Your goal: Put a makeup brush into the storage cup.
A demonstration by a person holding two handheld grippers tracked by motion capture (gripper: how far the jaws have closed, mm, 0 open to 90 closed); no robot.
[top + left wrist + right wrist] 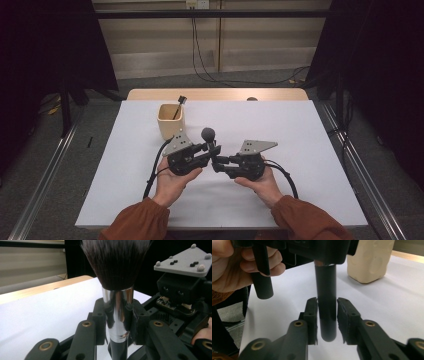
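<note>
A makeup brush (208, 133) with a dark bristle head, a silver ferrule (117, 307) and a black handle (326, 290) stands upright above the white table (300, 130). My left gripper (214, 149) is shut on the ferrule, one pad pressed to each side (117, 320). My right gripper (218, 162) sits lower, with the handle's bottom end between its jaws (327, 317). A thin gap shows beside its pads, so they do not press. Both grippers meet at the table's middle, each held in a hand.
A cream cup (171, 121) holding a thin black-tipped tool (181, 100) stands just behind my left gripper, and it is also at the upper right of the right gripper view (369, 260). White tabletop spreads out on both sides. Cables trail toward the person.
</note>
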